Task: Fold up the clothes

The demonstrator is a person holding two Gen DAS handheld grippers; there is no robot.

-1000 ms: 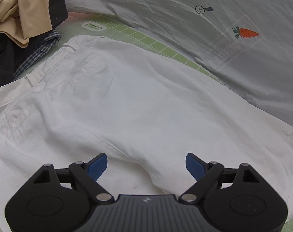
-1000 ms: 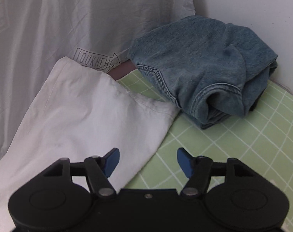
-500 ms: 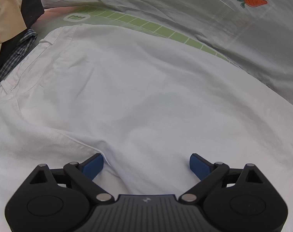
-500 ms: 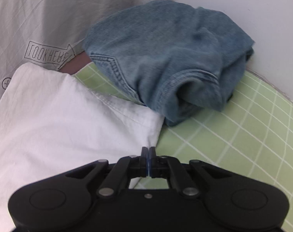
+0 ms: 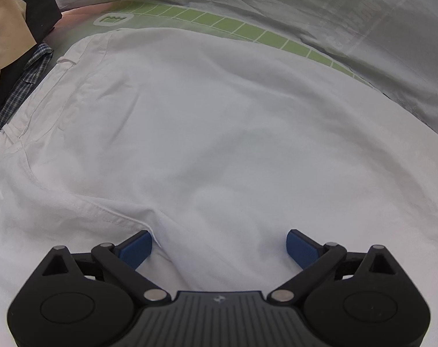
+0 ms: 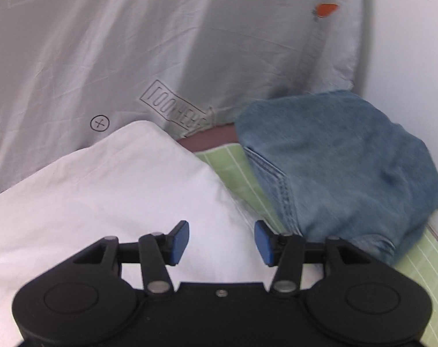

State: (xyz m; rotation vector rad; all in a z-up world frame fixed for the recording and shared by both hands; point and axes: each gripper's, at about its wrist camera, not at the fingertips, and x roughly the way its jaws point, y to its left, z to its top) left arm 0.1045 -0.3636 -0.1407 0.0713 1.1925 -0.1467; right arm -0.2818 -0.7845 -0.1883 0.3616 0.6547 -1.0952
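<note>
Over white trousers (image 5: 219, 133) | left gripper (image 5: 219, 245) steeply down, jaws opening wide | right gripper (image 6: 221, 241) tilted, jaws opening, empty

The white trousers (image 5: 219, 133) run off frame on both sides, the dark clothes pile (image 5: 14, 43) is cropped top-left, and the jeans (image 6: 340, 162) look motion-blurred, maybe folded.
</note>
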